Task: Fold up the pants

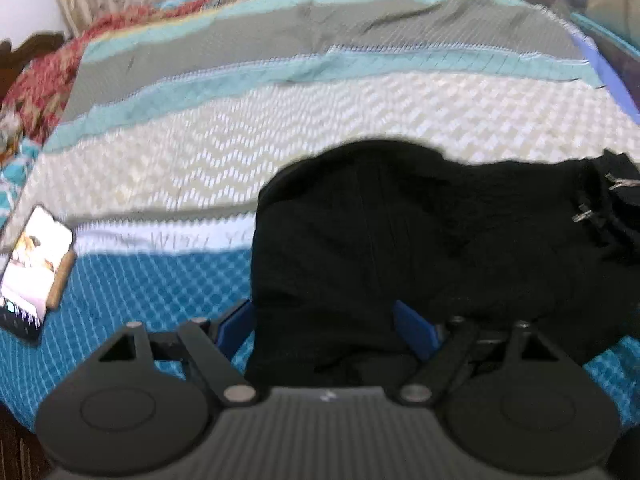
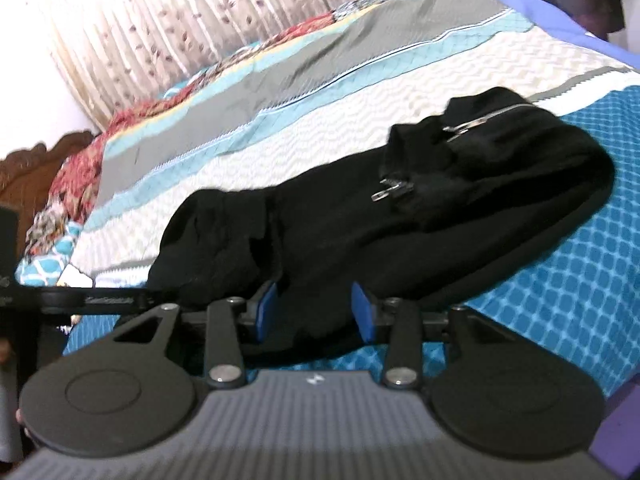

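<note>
The black pants [image 1: 420, 240] lie bunched on the bed's striped quilt [image 1: 280, 132]; silver zippers show at their right end. My left gripper [image 1: 324, 320] has its blue pads wide apart with black cloth between them, at the pants' near left edge. In the right wrist view the pants [image 2: 440, 200] stretch from centre to upper right with zippers on top. My right gripper [image 2: 316, 308] also stands open, its blue pads either side of the pants' near edge.
A phone [image 1: 34, 268] with a lit screen lies on the blue quilt at the left. A curtain [image 2: 200, 20] hangs behind the bed. A wooden headboard [image 2: 36, 168] stands at the far left. The bed's right edge [image 2: 624, 420] is close.
</note>
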{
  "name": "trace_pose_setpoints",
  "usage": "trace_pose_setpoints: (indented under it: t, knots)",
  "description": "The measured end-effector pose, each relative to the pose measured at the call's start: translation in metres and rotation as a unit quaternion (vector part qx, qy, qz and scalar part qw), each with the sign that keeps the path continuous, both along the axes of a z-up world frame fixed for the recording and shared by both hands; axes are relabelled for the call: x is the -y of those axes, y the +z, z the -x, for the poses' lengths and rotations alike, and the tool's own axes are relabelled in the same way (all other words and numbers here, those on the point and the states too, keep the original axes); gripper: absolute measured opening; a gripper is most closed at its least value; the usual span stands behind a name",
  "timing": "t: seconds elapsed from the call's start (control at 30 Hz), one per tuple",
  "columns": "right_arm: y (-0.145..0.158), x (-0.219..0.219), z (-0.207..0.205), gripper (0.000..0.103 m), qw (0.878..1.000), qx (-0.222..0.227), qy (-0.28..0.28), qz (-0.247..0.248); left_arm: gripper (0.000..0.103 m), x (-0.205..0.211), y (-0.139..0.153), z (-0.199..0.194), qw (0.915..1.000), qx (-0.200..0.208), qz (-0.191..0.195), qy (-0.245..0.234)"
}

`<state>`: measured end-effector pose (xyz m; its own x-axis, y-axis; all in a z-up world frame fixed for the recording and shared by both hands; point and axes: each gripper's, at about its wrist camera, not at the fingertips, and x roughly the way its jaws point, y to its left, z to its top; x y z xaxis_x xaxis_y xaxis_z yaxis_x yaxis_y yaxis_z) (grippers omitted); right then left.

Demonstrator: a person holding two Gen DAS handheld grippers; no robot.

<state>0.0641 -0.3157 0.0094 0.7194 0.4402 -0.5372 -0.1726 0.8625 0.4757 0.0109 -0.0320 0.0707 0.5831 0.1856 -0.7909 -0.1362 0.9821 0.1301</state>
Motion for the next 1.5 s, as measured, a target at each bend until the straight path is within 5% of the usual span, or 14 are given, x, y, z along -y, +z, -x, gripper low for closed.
trace_pose_setpoints:
  t: [0.17,0.23,0.3,0.37,0.57,0.63,0.67,0.83,1.03,1.07,1.17,1.3,1.37,1.5]
  knots:
    - [0.007,0.049,0.001,0.045,0.996,0.045,-0.070,-0.022,0.079,0.025,0.018,-0.011,0.9985,0.008,0.003,-0.054]
    - [0.007,0.075,-0.001,0.050,0.991,0.062,-0.114,-0.030,0.080,0.037,0.028,-0.022,0.9964,0.006,0.017,-0.083]
    - [0.003,0.102,-0.005,0.065,0.984,0.071,-0.160,-0.037,0.081,0.052,0.041,-0.033,0.9932,0.009,0.030,-0.112]
    - [-0.006,0.128,-0.016,0.074,0.976,0.060,-0.201,-0.051,0.082,0.070,0.053,-0.046,0.9891,0.011,0.042,-0.140]
    - [-0.044,0.166,-0.071,0.074,0.969,-0.019,-0.209,-0.130,0.084,0.132,0.067,-0.084,0.9753,-0.006,0.080,-0.205]
    - [-0.047,0.159,-0.081,0.052,0.971,-0.033,-0.174,-0.162,0.087,0.152,0.070,-0.093,0.9726,-0.006,0.081,-0.218]
    - [-0.044,0.150,-0.083,0.031,0.974,-0.036,-0.159,-0.159,0.090,0.162,0.070,-0.099,0.9707,-0.006,0.082,-0.226]
    - [-0.003,0.091,-0.059,0.022,0.993,0.051,-0.094,-0.053,0.094,0.205,0.072,-0.119,0.9613,-0.019,0.089,-0.260]
    - [0.014,0.028,-0.039,0.022,0.986,0.118,-0.033,0.114,0.103,0.245,0.067,-0.124,0.9552,-0.031,0.047,-0.291]
    - [0.015,0.027,-0.035,0.022,0.984,0.126,-0.026,0.127,0.098,0.248,0.063,-0.124,0.9557,-0.035,0.033,-0.290]
    - [0.021,0.015,-0.016,0.021,0.974,0.162,-0.004,0.157,0.034,0.243,0.053,-0.125,0.9520,-0.064,0.029,-0.298]
    - [0.021,0.012,-0.006,0.029,0.974,0.170,0.004,0.150,0.025,0.197,0.064,-0.125,0.9585,-0.059,0.095,-0.262]
    - [0.019,0.013,-0.007,0.054,0.976,0.166,0.001,0.144,0.024,0.171,0.072,-0.123,0.9576,-0.057,0.142,-0.244]
    - [0.014,0.006,-0.011,0.052,0.976,0.157,0.013,0.153,0.023,0.125,0.080,-0.109,0.9576,-0.036,0.188,-0.215]
